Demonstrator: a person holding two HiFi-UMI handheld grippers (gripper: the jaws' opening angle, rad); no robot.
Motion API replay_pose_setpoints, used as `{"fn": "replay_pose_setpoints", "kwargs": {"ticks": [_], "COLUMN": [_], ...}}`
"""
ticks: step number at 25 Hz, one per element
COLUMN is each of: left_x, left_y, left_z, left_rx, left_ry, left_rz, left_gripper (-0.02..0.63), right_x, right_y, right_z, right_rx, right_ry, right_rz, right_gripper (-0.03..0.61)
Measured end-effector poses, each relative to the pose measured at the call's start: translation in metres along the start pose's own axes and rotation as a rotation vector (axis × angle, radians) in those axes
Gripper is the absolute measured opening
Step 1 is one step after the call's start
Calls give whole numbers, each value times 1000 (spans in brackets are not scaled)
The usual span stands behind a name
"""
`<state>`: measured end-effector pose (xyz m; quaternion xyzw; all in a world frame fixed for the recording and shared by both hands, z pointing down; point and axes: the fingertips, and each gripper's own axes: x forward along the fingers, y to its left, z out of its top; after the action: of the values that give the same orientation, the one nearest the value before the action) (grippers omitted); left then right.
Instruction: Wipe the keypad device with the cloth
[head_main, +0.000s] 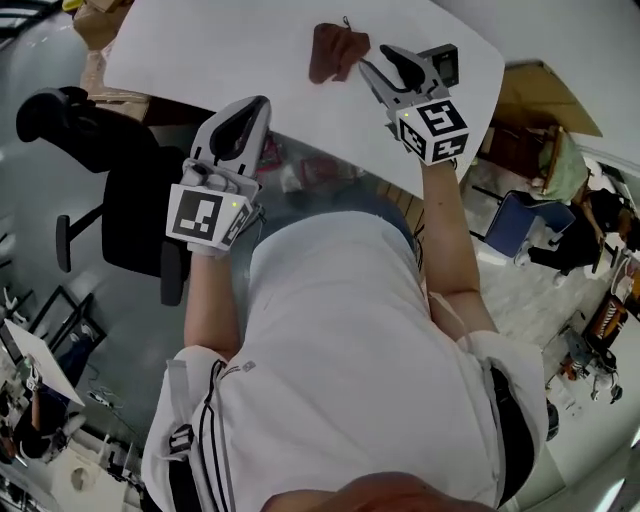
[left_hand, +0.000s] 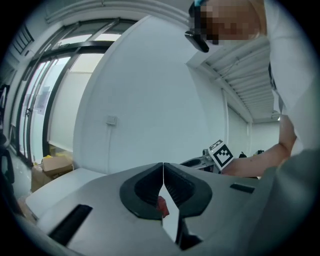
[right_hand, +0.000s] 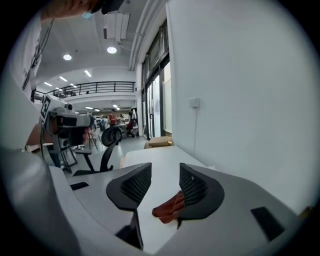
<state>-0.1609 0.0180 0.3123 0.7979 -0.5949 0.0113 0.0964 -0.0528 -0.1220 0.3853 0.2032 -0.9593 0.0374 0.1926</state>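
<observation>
Head view looks steeply down on the table (head_main: 220, 50); both gripper views skim it low, sharing the cloth (head_main: 335, 52).

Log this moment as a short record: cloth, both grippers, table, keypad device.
cloth: reddish-brown, crumpled, lying on the table
table: white, bare apart from the cloth in what shows
right gripper: open, fingers apart right by the cloth, not pressing it
left gripper: shut, nothing held, at the table's near edge, away from the cloth
keypad device: not in any view
</observation>
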Motion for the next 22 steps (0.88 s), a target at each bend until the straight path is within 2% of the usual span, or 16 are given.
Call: {"fn": "replay_pose_setpoints", "kwargs": {"ticks": [12, 22], "left_x": [-5, -24], "left_y": [13, 3], "left_z": [-37, -76], "left_rx": [-135, -215], "left_ry": [79, 173], "left_rz": [268, 398], "left_gripper": [11, 11], "right_x": [106, 152], "right_y": [-33, -58], "right_z": [-111, -187], "right_rx": [32, 18], "right_ry": [286, 456], "right_rz": [140, 73], "right_gripper": [207, 241]}}
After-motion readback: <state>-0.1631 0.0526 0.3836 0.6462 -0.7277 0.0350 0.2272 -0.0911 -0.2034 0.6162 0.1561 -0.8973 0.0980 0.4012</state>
